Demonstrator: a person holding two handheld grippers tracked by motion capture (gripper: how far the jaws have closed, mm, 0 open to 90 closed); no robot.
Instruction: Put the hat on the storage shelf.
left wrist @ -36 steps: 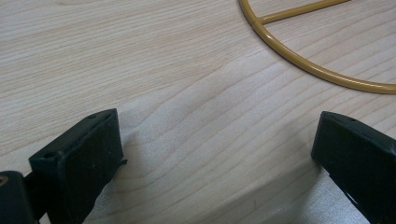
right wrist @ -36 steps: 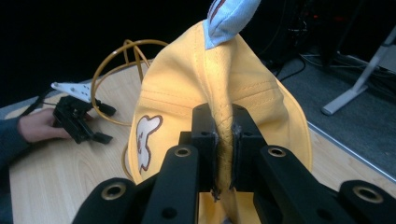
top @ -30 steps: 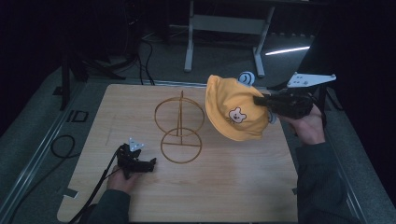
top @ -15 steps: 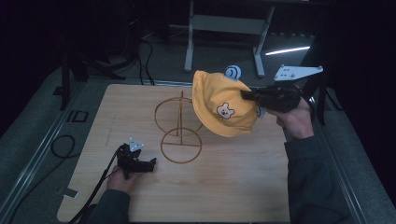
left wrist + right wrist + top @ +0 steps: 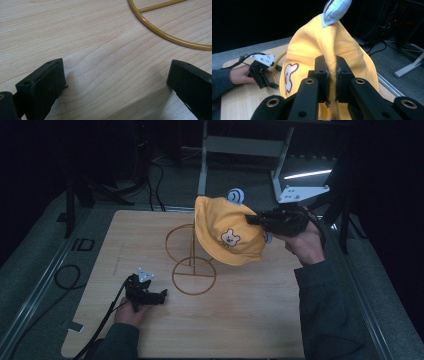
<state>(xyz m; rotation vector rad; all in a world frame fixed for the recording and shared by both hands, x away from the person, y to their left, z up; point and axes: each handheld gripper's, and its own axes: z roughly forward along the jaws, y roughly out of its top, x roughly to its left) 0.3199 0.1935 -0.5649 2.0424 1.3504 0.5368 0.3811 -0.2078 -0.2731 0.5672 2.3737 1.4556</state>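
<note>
My right hand-held gripper (image 5: pixel 252 219) has its jaws pinched tight on a fold of the yellow hat (image 5: pixel 226 232), with only the fabric's thickness between the pads. In the right gripper view the fold runs up between the jaws to a pale blue ear (image 5: pixel 336 10) above them. The hat (image 5: pixel 329 50) hangs in the air off the front of this gripper, clear of the desk (image 5: pixel 260 320), its bear patch (image 5: pixel 229 238) facing me. It sits just over the upright ring of the gold wire stand (image 5: pixel 192 262), which lies beyond the jaws and a little below them; I cannot tell whether cloth and wire touch.

My left hand-held gripper (image 5: pixel 159 295) rests low on the desk, well apart from the hat, and it holds nothing. Its jaws stand wide open, with bare wood (image 5: pixel 100 50) between them in the left gripper view. The stand's flat base ring (image 5: pixel 165 35) curves past just ahead of the jaws, to their right, not touching either one. From the right gripper's camera I see that left gripper (image 5: pixel 263 72) beyond the hat's left edge.
</note>
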